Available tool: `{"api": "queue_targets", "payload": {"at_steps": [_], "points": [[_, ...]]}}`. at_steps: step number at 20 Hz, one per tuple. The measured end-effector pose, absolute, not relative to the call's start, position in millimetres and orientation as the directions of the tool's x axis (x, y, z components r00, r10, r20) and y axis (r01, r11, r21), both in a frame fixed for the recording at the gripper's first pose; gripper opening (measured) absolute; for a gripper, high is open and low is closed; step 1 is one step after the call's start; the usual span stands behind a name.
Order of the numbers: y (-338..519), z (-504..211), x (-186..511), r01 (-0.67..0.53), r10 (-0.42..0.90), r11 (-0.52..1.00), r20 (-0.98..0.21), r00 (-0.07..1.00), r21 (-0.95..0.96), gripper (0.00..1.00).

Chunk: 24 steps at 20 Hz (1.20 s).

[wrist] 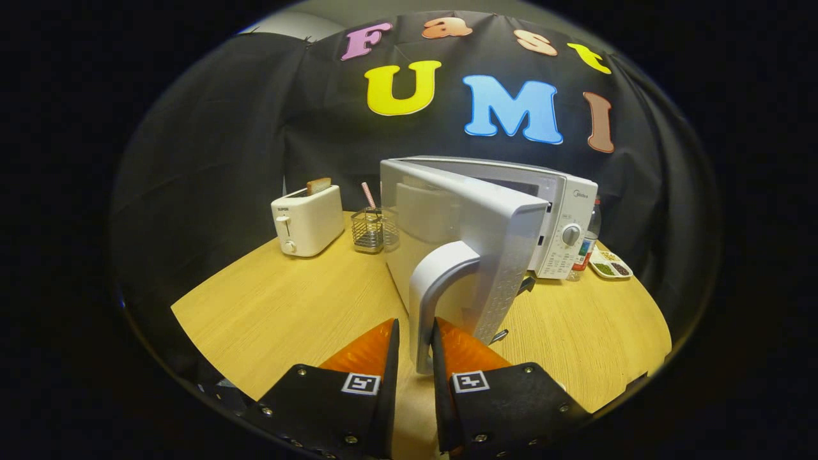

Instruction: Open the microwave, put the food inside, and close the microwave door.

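A white microwave [562, 211] stands on the wooden table [287, 306] beyond my fingers. Its door [473, 243] is swung partly open toward me, hinged on the left. The door's curved grey handle [434, 287] runs down between my fingers, and my gripper [415, 338] is shut on the handle's lower end. The cavity behind the door is mostly hidden. I cannot see any food near the fingers.
A white toaster [308, 220] with a slice of bread [318, 186] stands at the back left. A wire holder [369, 230] with a pink straw sits beside the microwave. A small tray of snacks [610, 265] and a bottle [588, 246] stand right of the microwave.
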<state>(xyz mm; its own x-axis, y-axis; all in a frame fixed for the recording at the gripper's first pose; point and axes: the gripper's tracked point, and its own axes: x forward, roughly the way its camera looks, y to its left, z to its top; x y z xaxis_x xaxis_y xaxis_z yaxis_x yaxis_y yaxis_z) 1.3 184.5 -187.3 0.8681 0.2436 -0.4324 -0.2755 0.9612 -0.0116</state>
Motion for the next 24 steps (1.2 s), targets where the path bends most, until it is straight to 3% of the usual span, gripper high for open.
{"api": "queue_targets", "payload": {"at_steps": [16, 19, 24], "points": [[265.0, -185.1, -25.2, -0.299, 0.257, 0.954, -0.444, 0.858, -0.027, 0.27], [287.4, -182.6, -39.3, -0.366, 0.351, 0.929, -0.444, 0.824, 0.056, 0.29], [307.1, -145.4, -68.3, -0.522, 0.539, 0.840, -0.344, 0.769, 0.147, 0.44]]}}
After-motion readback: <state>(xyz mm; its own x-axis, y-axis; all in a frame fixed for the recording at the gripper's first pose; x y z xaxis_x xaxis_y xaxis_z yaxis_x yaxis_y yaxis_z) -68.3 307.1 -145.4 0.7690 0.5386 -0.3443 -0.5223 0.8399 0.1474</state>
